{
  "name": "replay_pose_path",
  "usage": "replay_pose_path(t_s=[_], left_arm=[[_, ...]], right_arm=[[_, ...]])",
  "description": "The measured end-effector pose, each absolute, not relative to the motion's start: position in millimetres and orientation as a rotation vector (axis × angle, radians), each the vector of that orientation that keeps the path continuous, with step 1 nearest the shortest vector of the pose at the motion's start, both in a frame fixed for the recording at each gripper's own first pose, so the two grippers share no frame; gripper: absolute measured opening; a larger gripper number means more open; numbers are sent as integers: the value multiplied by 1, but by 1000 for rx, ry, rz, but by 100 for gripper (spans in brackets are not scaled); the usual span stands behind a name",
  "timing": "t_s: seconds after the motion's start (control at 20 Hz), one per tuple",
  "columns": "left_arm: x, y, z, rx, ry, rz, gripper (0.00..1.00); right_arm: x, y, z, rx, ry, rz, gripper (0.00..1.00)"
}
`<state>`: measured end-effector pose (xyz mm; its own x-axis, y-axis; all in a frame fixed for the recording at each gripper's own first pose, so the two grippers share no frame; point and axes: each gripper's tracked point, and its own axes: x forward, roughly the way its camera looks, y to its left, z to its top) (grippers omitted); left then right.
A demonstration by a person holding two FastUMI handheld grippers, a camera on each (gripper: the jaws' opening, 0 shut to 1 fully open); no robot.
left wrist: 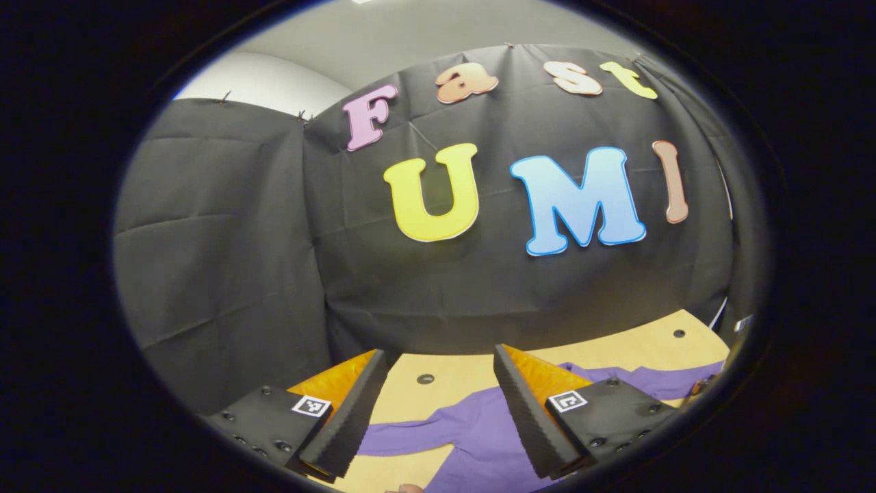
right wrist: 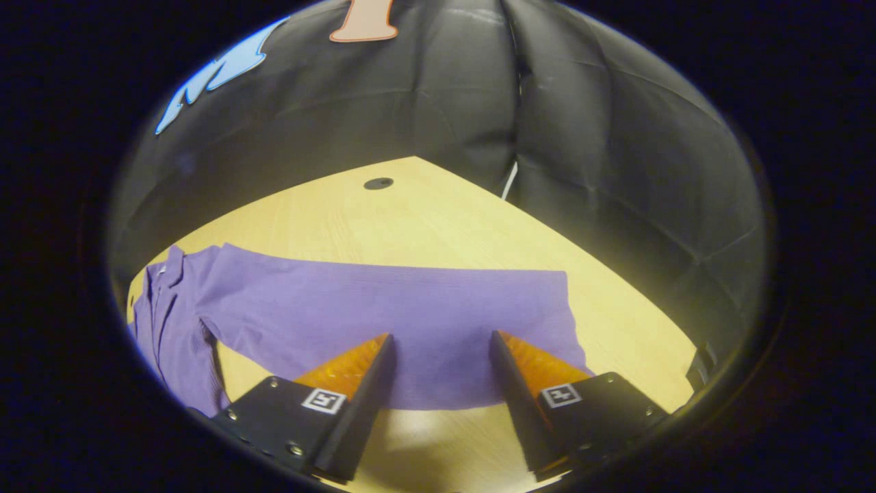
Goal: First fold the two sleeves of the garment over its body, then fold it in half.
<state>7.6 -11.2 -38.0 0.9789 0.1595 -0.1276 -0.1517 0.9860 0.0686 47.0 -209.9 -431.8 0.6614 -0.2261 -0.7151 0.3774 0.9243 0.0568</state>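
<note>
**Purple garment flat on tabletop, both grippers spread above it**

Purple ribbed long-sleeved garment (right wrist: 383, 315) spread flat on pale wooden tabletop (right wrist: 438, 219), collar at far left in right gripper view, one sleeve stretched out sideways. Right gripper (right wrist: 441, 342) poised over that sleeve, fingers (right wrist: 363, 383) spread, pinching nothing. Left gripper (left wrist: 438, 383) above garment (left wrist: 472, 431), fingers (left wrist: 527, 418) likewise apart, nothing between them.

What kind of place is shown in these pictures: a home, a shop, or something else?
Probably a recording booth, not a home: black cloth wall on all sides, a bare wooden table with a purple shirt spread flat, and open handheld tongs above it.
</note>
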Motion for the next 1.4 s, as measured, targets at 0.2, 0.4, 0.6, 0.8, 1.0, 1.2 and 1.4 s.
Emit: replay_pose_path(t_s=[0.2,0.4,0.6,0.8,1.0,1.2,1.4], left_arm=[[5,-10,-37,58,127,155,100],[2,-6,-38,56,128,160,100],[-2,1,-42,62,132,161,100],[-5,10,-49,50,141,164,100],[-8,25,-55,42,146,168,100],[-12,44,-64,34,152,177,100],[-18,70,-75,15,160,189,100]], right_arm=[[56,-198,-431,273,776,-337,57],[58,-198,-429,315,813,-373,4],[67,-196,-422,394,836,-400,4],[82,-197,-389,449,765,-403,5],[104,-161,-347,447,706,-336,5],[122,-110,-317,439,659,-242,5],[133,-40,-292,434,639,-132,5]])
